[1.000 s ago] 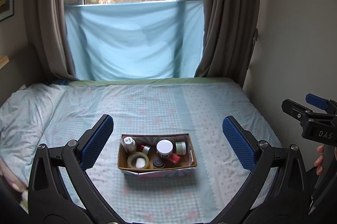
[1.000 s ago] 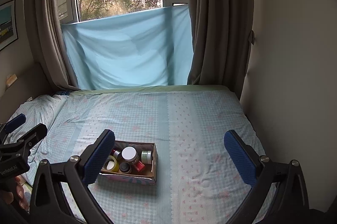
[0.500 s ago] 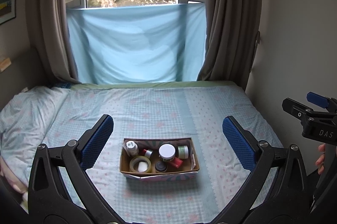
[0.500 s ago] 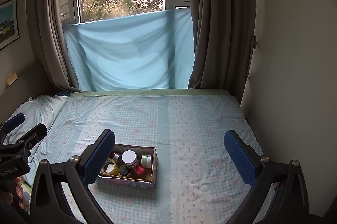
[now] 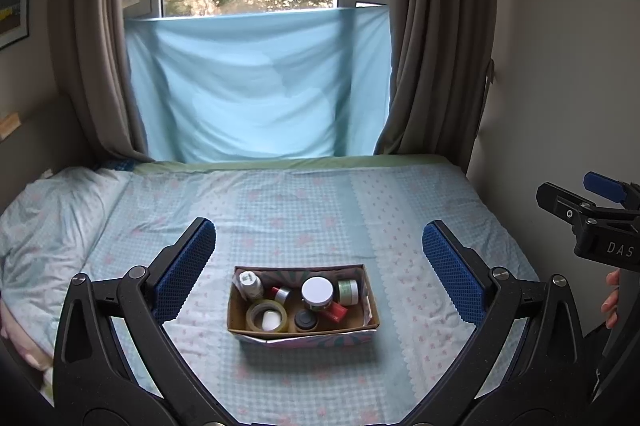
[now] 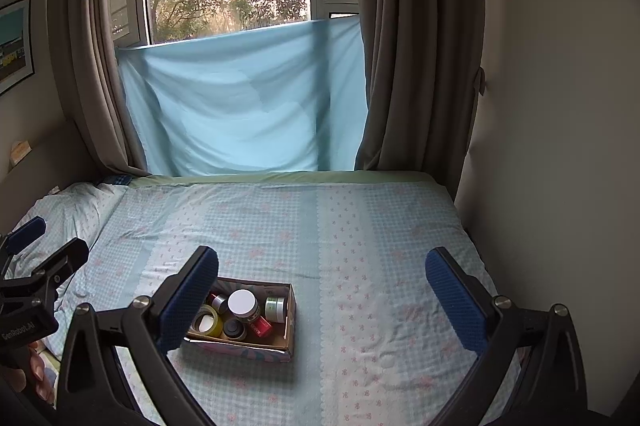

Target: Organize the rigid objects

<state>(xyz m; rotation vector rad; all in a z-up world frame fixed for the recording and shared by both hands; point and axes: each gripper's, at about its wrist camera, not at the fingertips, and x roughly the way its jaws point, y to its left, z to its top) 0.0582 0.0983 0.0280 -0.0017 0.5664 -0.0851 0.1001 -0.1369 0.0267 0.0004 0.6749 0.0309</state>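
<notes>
A small cardboard box sits on the bed, holding several items: a tape roll, a white-lidded jar, a green jar, a small white bottle, a red tube and a black cap. My left gripper hovers above and short of the box, open and empty. My right gripper is open and empty too, with the box behind its left finger. Each gripper shows at the edge of the other's view.
The bed carries a light blue checked sheet, with a pillow at the left. A blue cloth hangs under the window between brown curtains. A wall runs close along the bed's right side. A hand holds the right gripper.
Both views have tilted upward and drawn back a little, so the box sits lower in frame. Both grippers stay open and the box contents have not moved.
</notes>
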